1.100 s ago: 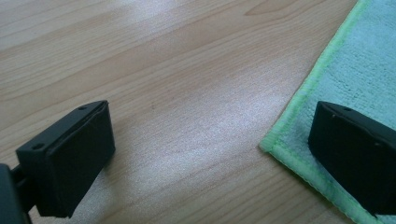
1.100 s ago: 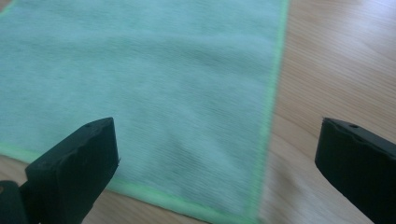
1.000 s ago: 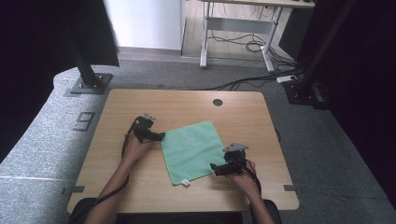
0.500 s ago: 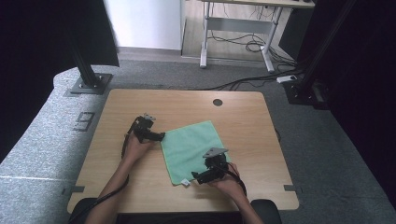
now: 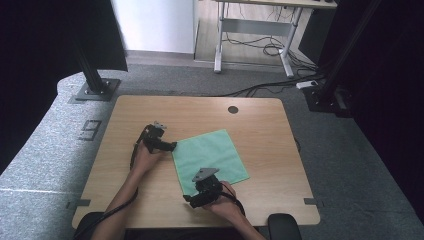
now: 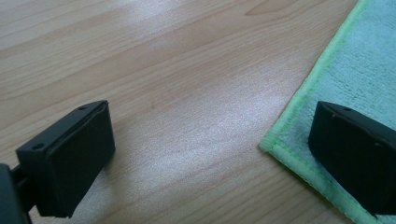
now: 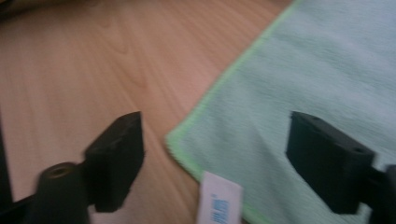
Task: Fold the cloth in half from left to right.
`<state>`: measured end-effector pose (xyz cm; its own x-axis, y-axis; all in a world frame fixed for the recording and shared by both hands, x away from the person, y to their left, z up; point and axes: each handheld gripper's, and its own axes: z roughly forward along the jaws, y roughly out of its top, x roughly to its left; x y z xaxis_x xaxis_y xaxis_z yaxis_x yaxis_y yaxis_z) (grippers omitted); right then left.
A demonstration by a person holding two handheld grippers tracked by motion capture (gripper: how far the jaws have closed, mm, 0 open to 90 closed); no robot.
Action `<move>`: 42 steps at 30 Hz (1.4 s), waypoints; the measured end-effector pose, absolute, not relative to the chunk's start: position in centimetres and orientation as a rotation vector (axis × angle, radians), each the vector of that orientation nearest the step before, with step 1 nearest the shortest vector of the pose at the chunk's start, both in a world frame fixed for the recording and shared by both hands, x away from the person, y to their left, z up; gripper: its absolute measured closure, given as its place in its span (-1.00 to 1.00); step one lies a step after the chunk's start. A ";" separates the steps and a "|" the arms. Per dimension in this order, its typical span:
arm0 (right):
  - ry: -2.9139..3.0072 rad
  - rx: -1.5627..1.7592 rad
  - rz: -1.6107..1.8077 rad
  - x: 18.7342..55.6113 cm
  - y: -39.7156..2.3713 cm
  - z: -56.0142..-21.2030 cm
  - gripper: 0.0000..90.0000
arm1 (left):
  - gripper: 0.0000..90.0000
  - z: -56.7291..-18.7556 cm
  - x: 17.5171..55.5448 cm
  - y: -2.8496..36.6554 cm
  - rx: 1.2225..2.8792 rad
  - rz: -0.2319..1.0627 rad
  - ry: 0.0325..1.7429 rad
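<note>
A light green cloth (image 5: 210,155) lies flat on the wooden table (image 5: 200,112), turned slightly. My left gripper (image 5: 173,146) rests at the cloth's left corner. In the left gripper view it (image 6: 210,135) stands open, one jaw over bare wood and the other over the cloth (image 6: 364,60) by its stitched corner. My right gripper (image 5: 189,200) is at the cloth's near-left corner. In the right gripper view it (image 7: 215,140) is open and straddles that corner of the cloth (image 7: 303,79). A white label (image 7: 217,196) sticks out from the hem between the jaws.
A round cable hole (image 5: 233,109) sits near the table's far edge. Black stand bases (image 5: 95,90) and cables (image 5: 270,87) lie on the grey floor beyond. Bare wood surrounds the cloth on all sides.
My right gripper has moved left along the cloth's near edge, from its right corner to its near-left corner. The left gripper and the cloth have stayed put.
</note>
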<state>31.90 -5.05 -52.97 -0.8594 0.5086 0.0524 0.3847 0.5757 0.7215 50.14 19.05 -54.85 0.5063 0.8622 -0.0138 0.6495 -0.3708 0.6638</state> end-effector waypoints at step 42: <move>2.735 0.606 1.108 31.9 -1.1 -53.0 0.93 | 0.92 -53.0 48.3 19.3 2.138 0.356 1.133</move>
